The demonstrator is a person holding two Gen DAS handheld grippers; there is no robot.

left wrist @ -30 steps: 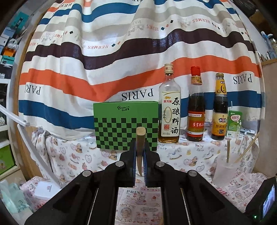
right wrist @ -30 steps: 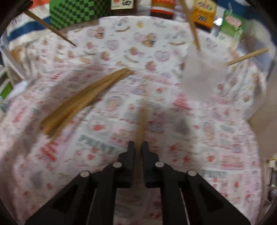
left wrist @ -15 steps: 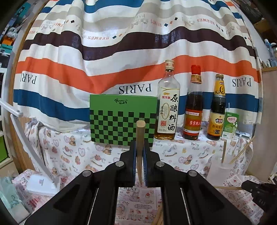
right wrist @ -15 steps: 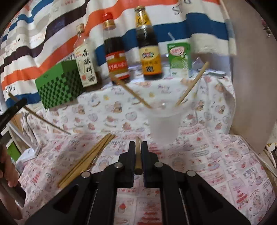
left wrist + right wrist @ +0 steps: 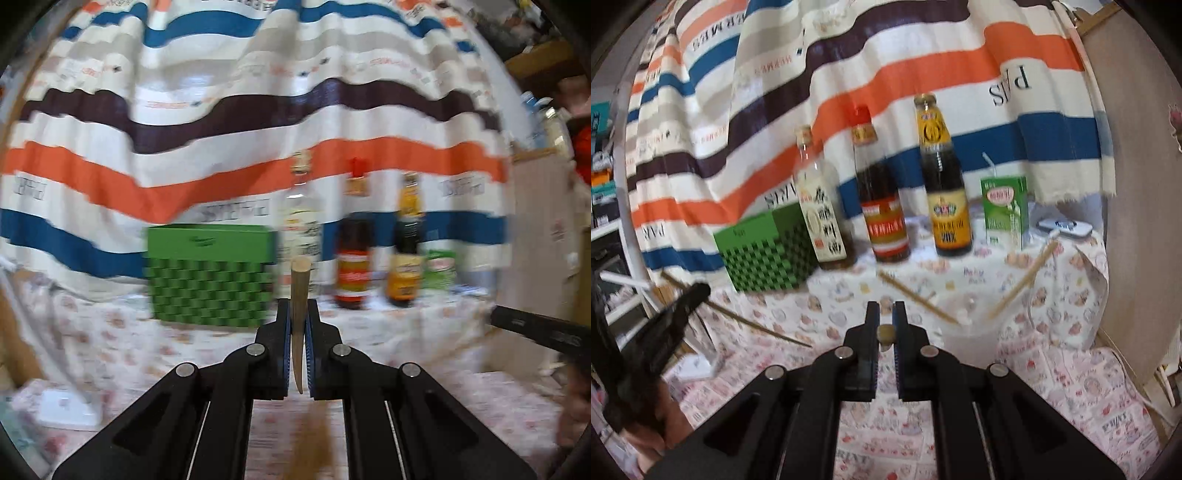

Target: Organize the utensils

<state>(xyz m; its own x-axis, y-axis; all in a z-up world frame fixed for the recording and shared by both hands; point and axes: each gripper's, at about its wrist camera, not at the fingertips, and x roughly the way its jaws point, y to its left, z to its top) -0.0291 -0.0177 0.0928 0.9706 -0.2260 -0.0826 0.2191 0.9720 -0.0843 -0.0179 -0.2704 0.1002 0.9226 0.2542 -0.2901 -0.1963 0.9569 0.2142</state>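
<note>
Chopsticks here look like thin wooden sticks: light, stiff, a bit slick and round, so they'd likely roll or pivot if pinched off-centre; best taken near the thick end w/ the pads square across the shaft, and a firm pinch shouldn't hurt them. Left hand-held gripper [image 5: 297, 325] is closed down to a sliver, jaws clamped on one chopstick [image 5: 298, 295] that stands upright between the blue pads, thick end up above the fingertips, thin end hanging down between the jaws. Right hand-held gripper [image 5: 885, 321] is likewise nearly shut, pinching a second chopstick [image 5: 886, 332]; only its round butt end shows between the jaws, seen end-on, so the rest of its length can't be made out. Just ahead and to the right of it sits a translucent cup [image 5: 967, 343] on the tabletop [image 5: 1052, 376], w/ two chopsticks [image 5: 1023, 282] already leaning in it, tips splayed apart. Judging by that, the cup is prob. where the held ones go. At least one more stick [image 5: 738, 314] lies at left by the green checkered box [image 5: 764, 251], near the left hand-held gripper's dark body. Sauce bottles [image 5: 886, 199] and a green carton [image 5: 1004, 210] stand along the back, clear of the cup.
</note>
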